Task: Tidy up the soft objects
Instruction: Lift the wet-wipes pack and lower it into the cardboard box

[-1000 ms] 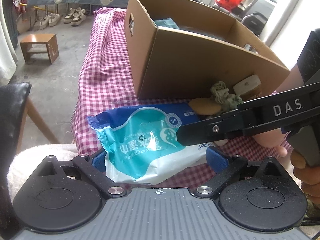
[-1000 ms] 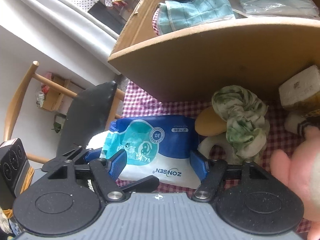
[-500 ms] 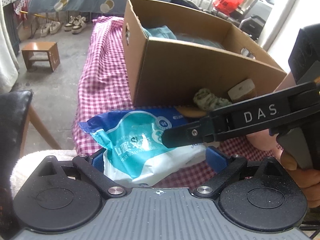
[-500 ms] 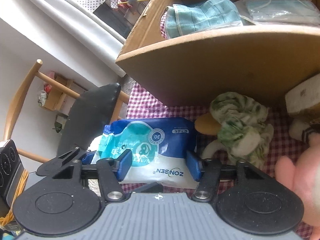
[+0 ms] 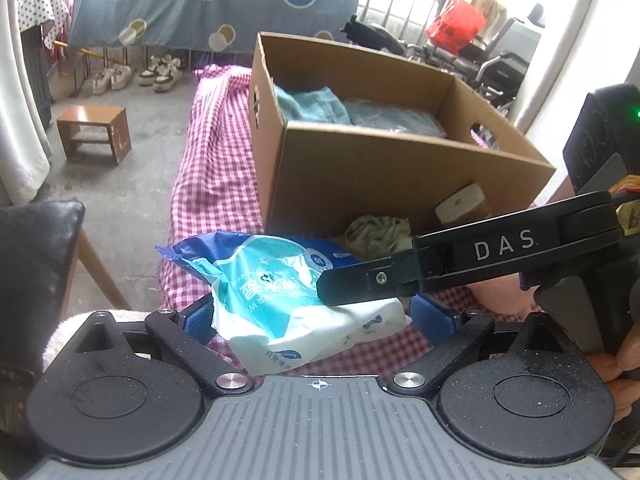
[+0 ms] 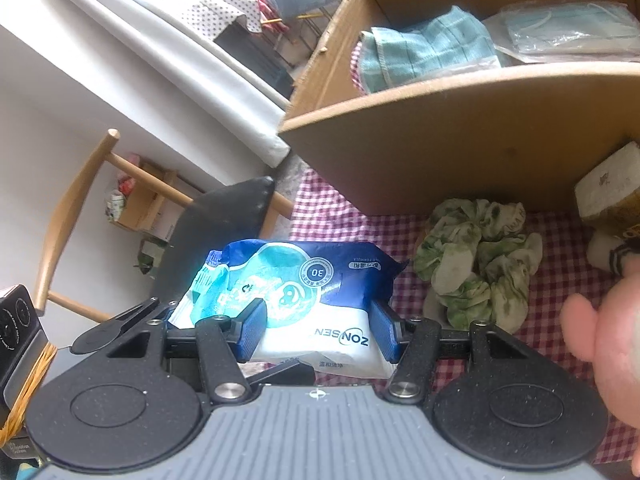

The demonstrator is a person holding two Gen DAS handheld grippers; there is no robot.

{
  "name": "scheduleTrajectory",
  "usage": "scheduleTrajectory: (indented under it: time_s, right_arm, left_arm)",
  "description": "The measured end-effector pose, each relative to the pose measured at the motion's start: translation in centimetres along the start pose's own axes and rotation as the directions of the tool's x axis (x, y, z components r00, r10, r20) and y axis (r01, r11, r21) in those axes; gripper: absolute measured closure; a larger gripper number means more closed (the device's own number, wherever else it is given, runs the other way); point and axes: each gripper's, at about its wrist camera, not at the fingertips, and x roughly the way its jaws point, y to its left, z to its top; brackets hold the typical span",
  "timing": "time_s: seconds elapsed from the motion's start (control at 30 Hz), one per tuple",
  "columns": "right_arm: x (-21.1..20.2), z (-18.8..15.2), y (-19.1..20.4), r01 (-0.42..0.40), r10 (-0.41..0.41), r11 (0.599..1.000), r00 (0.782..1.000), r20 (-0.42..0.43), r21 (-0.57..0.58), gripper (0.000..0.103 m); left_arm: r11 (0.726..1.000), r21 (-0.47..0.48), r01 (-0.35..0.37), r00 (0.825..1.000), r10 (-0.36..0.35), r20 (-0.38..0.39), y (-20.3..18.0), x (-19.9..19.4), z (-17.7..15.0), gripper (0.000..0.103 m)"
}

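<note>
— Where is the wipes pack (image 6: 304, 296) right now?

— I have it lifted off the checked cloth (image 5: 216, 168) of the desk, in front of the cardboard box (image 5: 384, 176). In the right wrist view my right hand-held gripper (image 6: 318, 330) has its blue pads (image 6: 252, 330) pressed against both sides of the pack, so it is clamped on it.

— And the left one?

— My left hand-held gripper (image 5: 316, 316) sits under the pack's crumpled end. Its pads (image 5: 432, 318) stand apart on either side; one looks just beside the wrapper, the other has a gap, so I read it as spread wide rather than gripping. The black arm marked DAS crossing that view is my right tool.

— What is in the box?

— A folded teal towel (image 6: 424, 54) at the near corner and a clear bag of face masks (image 6: 568, 30) beside it.

— Anything left on the desk?

— A green-and-white scrunchie (image 6: 476, 264) lies near the box's front wall, with a white block (image 6: 608, 188) touching that wall further right.
</note>
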Motion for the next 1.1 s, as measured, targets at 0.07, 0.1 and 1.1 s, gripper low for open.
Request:
scheduleTrajectory:
  time_s: [0.07, 0.1, 1.1]
  right_arm:
    - [-0.6, 0.0, 0.4, -0.022, 0.022, 1.000, 1.000, 0.010, -0.007, 0.043]
    - [-0.9, 0.0, 0.6, -0.034, 0.034, 0.999, 0.999, 0.016, -0.013, 0.043]
    - [-11.1, 13.0, -5.5, 0.107, -0.087, 0.991, 0.970, 0.227, -0.079, 0.043]
  left_arm:
    - [1.000, 0.003, -0.007, 1.000, 0.007, 0.014, -0.3, -0.7, 0.1, 0.005]
    - [1.000, 0.007, -0.013, 1.000, 0.013, 0.022, -0.5, -1.1, 0.2, 0.005]
    - [0.958, 0.281, 0.053, 0.976, -0.109, 0.188, -9.6, 3.7, 14.4, 0.005]
